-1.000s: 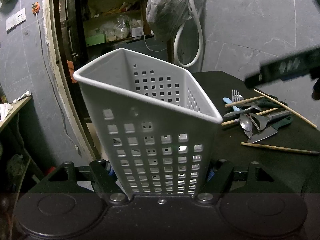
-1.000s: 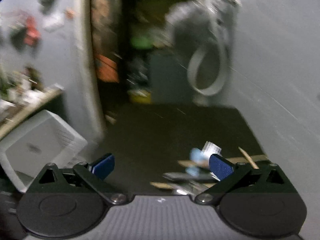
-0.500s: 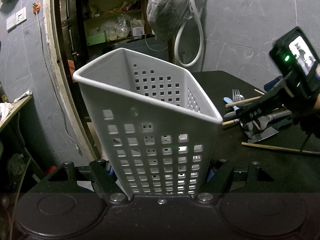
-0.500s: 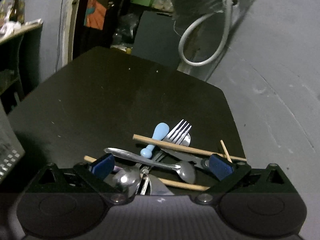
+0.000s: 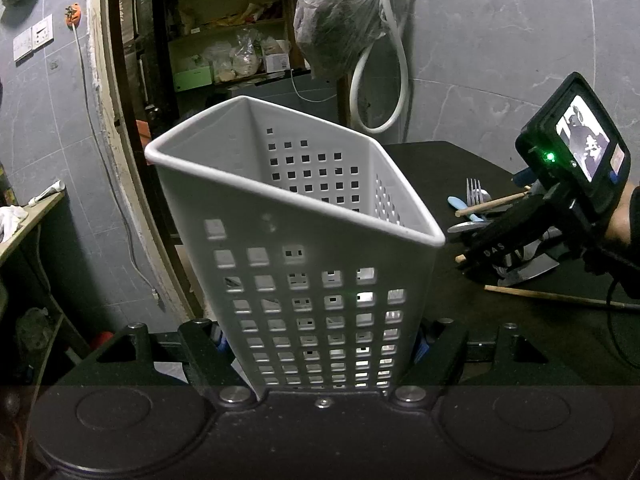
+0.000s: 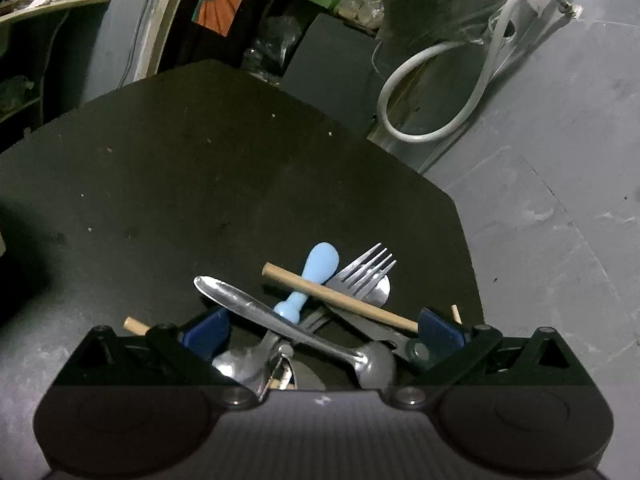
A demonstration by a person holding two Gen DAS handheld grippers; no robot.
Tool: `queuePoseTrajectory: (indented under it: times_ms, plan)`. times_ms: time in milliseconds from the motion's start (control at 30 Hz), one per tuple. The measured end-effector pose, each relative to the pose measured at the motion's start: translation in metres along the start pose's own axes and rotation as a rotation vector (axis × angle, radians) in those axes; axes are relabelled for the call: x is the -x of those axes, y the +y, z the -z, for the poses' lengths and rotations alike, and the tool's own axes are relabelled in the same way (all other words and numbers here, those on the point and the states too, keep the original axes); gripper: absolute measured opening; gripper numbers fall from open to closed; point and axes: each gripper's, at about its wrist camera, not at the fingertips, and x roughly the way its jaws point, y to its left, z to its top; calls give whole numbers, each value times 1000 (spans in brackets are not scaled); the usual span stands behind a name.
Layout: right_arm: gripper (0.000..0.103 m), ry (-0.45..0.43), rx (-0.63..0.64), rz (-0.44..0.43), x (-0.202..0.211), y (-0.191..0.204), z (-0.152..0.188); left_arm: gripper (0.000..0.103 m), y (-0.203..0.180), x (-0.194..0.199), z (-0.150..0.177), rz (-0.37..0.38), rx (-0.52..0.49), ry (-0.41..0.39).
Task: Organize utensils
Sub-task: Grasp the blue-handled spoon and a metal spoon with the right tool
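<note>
Utensils [image 6: 304,312] between open right gripper [image 6: 320,334]

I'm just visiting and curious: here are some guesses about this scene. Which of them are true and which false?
1. The left gripper is shut on the white basket. True.
2. The white basket already holds several utensils. False: no utensil shows inside it.
3. The right gripper is open above the utensil pile. True.
4. The fork stands upright in a cup. False: it lies on the black table.
5. A wooden chopstick lies across the blue spoon. True.
</note>
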Motion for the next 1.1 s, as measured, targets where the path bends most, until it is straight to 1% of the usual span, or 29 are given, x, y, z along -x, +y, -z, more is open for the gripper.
queuePoseTrajectory:
  times_ms: [67,133,233,267,333,367,400,433,500,600,733,833,1000,1100]
  plan:
    - [101,-10,-4,-2,-3,-1,0,77,0,0,0,0,-1,-1]
    - [94,-25,-6,-7,-5,-2,0,77,0,0,0,-1,-1,0]
    - [79,-45,-8,-26,-6,-3,1,77,0,0,0,-1,-1,-1]
    - [76,-52,-9,-40,-5,-4,2,77,0,0,0,-1,-1,-1]
    - [63,-62,-9,-67,-3,-4,3,77,0,-1,0,-1,-1,-1]
    - [59,-65,-7,-82,-3,-4,3,77,0,-1,0,-1,-1,-1]
    - [53,-65,-8,-95,-3,-4,3,77,0,0,0,-1,-1,-1]
    - [48,-65,-9,-106,-3,-5,3,77,0,0,0,-1,-1,0]
    - [42,-62,-9,-130,-4,-6,2,77,0,0,0,-1,-1,0]
    - [30,-50,1,-160,-6,-8,-1,77,0,0,0,-1,0,0]
    - [23,-36,10,-204,-9,-13,-6,77,0,-1,-1,-2,-1,0]
    - [22,-26,36,-237,-11,-16,-10,77,0,-1,0,-2,-1,0]
    - [18,-13,130,-289,-12,-14,-17,77,0,0,0,-1,-1,0]
    - [18,5,189,-324,-13,-13,-23,77,0,-1,-1,-2,0,0]
